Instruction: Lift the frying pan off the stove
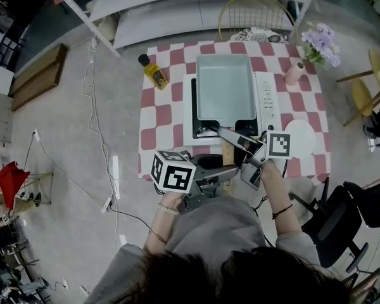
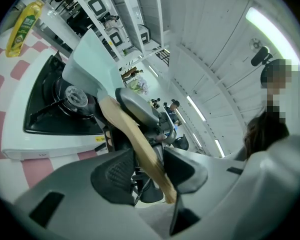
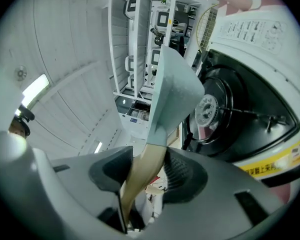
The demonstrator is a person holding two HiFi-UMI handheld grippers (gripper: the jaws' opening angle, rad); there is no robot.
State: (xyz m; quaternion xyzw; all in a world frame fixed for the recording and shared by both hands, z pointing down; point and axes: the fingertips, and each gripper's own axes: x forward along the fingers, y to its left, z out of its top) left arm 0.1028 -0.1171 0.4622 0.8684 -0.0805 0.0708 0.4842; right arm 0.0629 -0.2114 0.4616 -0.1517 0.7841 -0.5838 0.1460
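The pale blue-green rectangular frying pan [image 1: 225, 84] hangs over the white portable stove [image 1: 266, 100] on the checked table [image 1: 158, 122]. Its wooden handle [image 1: 228, 151] points toward me. Both grippers are shut on that handle: the left gripper [image 1: 228, 170] near its end, the right gripper [image 1: 231, 135] nearer the pan. In the left gripper view the handle [image 2: 140, 144] runs between the pads, and the pan [image 2: 90, 64] is raised clear of the burner [image 2: 75, 98]. The right gripper view shows the handle [image 3: 145, 169] pinched and the pan [image 3: 172, 89] lifted beside the stove [image 3: 260, 109].
A yellow oil bottle [image 1: 155, 71] stands left of the stove. A pink vase of purple flowers [image 1: 316, 46] is at the back right corner, a white plate [image 1: 302, 138] at the right edge. A black chair [image 1: 342, 227] stands to my right; cables lie on the floor at left.
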